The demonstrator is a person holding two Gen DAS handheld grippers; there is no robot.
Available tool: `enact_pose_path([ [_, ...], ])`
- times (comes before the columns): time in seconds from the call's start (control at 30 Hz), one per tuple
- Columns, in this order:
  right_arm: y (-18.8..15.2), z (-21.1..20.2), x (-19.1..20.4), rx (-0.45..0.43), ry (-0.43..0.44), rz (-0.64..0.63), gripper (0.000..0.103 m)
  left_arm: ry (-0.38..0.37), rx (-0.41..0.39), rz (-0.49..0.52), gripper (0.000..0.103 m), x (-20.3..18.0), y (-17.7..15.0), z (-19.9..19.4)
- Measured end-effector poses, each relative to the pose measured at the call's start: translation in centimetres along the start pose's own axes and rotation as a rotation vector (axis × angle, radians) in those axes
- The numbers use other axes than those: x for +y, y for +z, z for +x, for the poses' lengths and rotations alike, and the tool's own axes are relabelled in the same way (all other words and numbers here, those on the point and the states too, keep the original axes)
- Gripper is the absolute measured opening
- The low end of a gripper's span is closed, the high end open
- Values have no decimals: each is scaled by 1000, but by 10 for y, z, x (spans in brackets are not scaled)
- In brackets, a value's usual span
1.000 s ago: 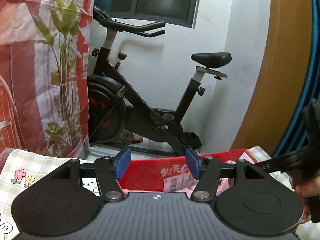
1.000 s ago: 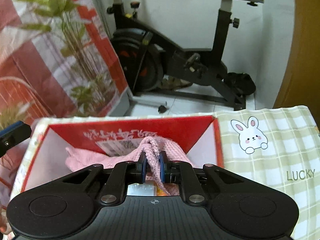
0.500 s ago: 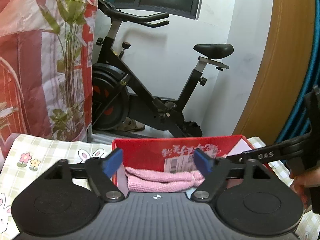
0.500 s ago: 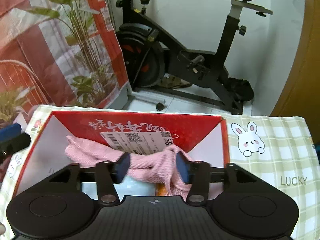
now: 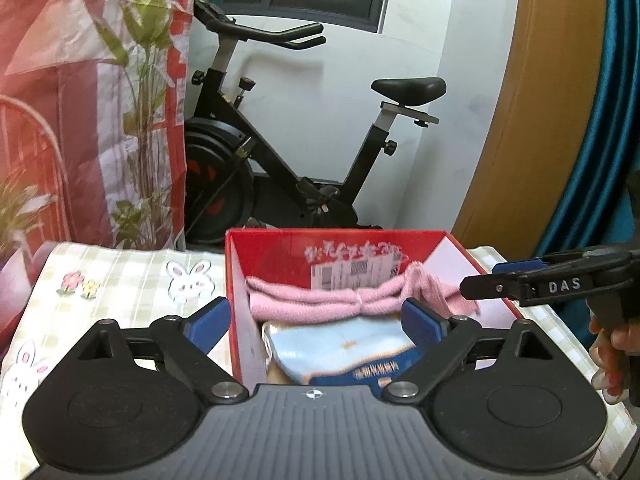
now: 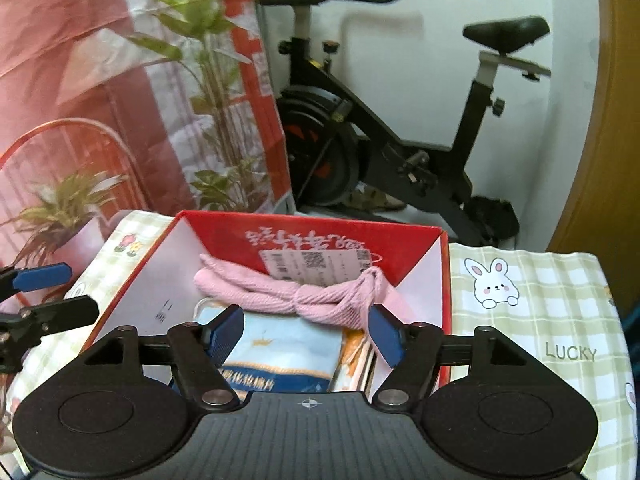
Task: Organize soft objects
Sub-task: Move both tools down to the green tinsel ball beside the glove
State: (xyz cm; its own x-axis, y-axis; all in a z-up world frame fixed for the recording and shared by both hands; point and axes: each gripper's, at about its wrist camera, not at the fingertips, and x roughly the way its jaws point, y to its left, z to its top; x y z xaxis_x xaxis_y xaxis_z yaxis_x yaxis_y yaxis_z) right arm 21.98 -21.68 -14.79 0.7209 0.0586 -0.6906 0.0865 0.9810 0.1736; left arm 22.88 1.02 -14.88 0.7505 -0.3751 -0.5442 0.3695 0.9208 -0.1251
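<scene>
A red cardboard box (image 5: 336,234) (image 6: 312,220) stands on the table, open at the top. A pink knitted cloth (image 5: 320,300) (image 6: 272,292) lies across its far end, knotted near the right. In front of it lies a light blue fabric piece (image 5: 340,344) (image 6: 288,340) with a dark blue band. My left gripper (image 5: 318,322) hovers over the box's near left side, its jaws opening wide with nothing pressed between them. My right gripper (image 6: 305,332) hangs above the blue fabric, its jaws opening and clear of the pink cloth. It also shows at the box's right (image 5: 492,278).
A green checked tablecloth (image 5: 120,280) (image 6: 540,320) with rabbits covers the table. Behind it stand an exercise bike (image 5: 280,168) (image 6: 400,152), a red printed curtain (image 5: 80,120), a potted plant (image 6: 60,208) and a wooden panel (image 5: 520,120). A hand (image 5: 612,344) holds the right gripper.
The right gripper let go of the pink cloth, opened, and drew back and up. The left gripper opened wider and pulled back, so more of the box's inside shows.
</scene>
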Motion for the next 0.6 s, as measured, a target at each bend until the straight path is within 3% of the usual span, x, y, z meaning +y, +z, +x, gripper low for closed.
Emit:
enact_pose_path([
  [0.2, -39, -36, 19, -28, 62, -18, 66, -4, 12, 12, 93, -6, -30, -37],
  [0.43, -100, -57, 38, 10, 151, -10, 66, -23, 68, -18, 93, -7, -87, -74],
  [0.53, -134, -62, 46, 44, 179, -16, 66, -54, 113, -53, 85, -3, -116, -82],
  [0.6, -157, -63, 50, 69, 190, -24, 66, -75, 152, -77, 73, -2, -136, -84],
])
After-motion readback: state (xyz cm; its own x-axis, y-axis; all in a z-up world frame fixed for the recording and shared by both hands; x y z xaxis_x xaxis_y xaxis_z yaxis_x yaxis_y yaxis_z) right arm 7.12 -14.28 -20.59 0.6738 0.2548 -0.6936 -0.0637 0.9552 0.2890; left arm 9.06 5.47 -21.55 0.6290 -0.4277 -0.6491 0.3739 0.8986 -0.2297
